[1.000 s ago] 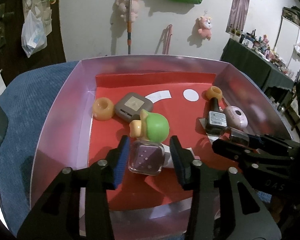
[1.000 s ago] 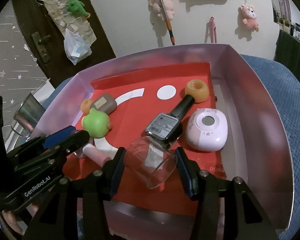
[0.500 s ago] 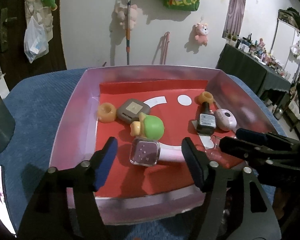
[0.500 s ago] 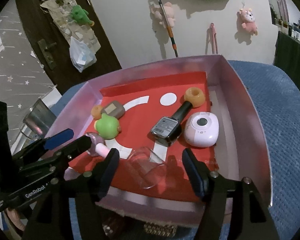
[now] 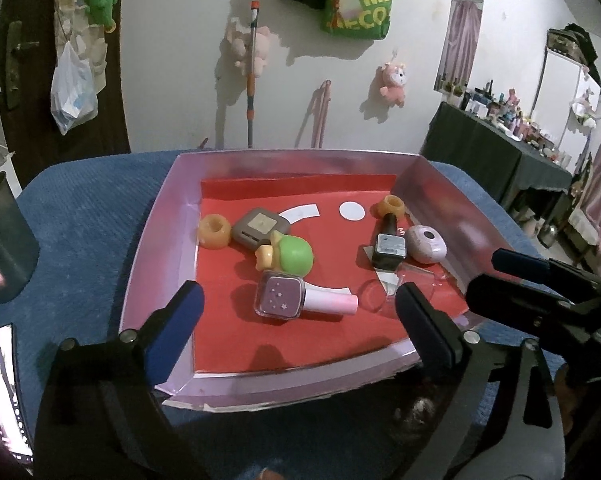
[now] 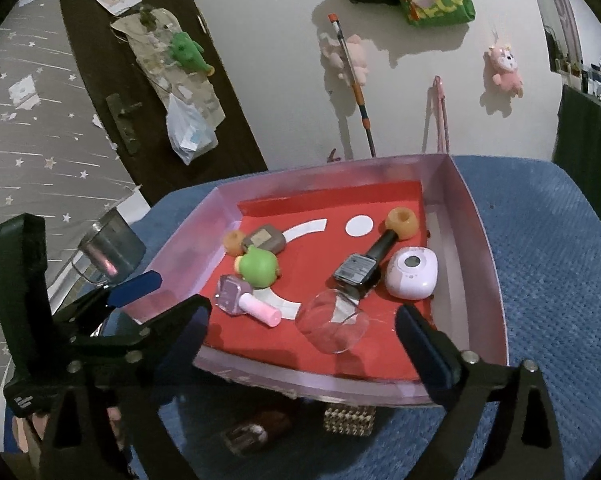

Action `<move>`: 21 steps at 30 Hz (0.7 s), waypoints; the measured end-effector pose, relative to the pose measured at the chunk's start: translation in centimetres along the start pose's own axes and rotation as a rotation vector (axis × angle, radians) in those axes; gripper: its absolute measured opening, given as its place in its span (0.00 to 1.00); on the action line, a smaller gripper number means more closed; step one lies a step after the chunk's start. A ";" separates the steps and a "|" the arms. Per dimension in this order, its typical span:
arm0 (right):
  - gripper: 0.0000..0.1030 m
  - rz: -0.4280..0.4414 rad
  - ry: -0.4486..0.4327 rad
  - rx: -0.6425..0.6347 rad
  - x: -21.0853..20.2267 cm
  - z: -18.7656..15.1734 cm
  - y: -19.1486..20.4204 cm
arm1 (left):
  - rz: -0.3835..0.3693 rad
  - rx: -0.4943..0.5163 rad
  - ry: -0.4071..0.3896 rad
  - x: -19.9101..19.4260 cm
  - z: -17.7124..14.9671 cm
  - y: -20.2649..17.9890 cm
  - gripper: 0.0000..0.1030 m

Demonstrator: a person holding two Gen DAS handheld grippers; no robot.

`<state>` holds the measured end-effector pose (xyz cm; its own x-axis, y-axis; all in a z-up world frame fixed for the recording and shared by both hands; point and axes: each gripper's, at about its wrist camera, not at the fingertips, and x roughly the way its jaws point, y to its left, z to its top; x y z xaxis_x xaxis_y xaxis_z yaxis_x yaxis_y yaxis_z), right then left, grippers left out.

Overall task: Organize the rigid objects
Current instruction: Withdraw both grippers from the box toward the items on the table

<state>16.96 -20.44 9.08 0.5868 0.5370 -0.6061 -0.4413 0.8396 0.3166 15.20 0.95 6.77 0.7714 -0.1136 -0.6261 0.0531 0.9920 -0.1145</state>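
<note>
Opening wide, the left gripper (image 5: 296, 312) hangs over the near edge of the pink tray (image 5: 156, 240), jaws still spreading w/ nothing pressed btwn the blue pads; the pink-capped bottle (image 5: 296, 300) lies on its side on the red liner just ahead, clear of both fingers. The right gripper (image 6: 304, 334) does likewise: jaws opening, pads apart from the clear glass cup (image 6: 332, 326), which lies tipped on its side near the tray's front wall. Beyond the bottle sits a green round toy (image 5: 294, 256), touching or nearly touching the bottle's square base. Behind it: a grey square gadget (image 5: 260, 228) and, beside that at the tray's left wall, an orange ring (image 5: 214, 232). Toward the right wall: a dark bottle (image 6: 360, 268) lying flat, its cap end against a second orange ring (image 6: 400, 222); a pale pink oval device (image 6: 412, 274) just beside the dark bottle. Tray rests on a blue textured cover (image 6: 548, 264). A metal cup (image 6: 108, 246) stands off the tray, left side.
</note>
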 end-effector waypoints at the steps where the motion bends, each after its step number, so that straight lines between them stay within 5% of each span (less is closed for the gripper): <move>1: 0.98 0.004 -0.006 -0.001 -0.3 -0.1 0.1 | -0.002 -0.001 -0.002 -0.2 0.0 0.0 0.95; 21: 1.00 0.043 -0.087 -0.019 -5.2 -2.0 2.3 | -0.017 0.041 -0.044 -4.0 -1.6 -1.2 1.00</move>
<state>11.54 -21.52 11.53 0.6234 0.5779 -0.5267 -0.4795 0.8146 0.3263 11.05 0.09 8.15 0.7972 -0.1286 -0.5899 0.0912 0.9915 -0.0928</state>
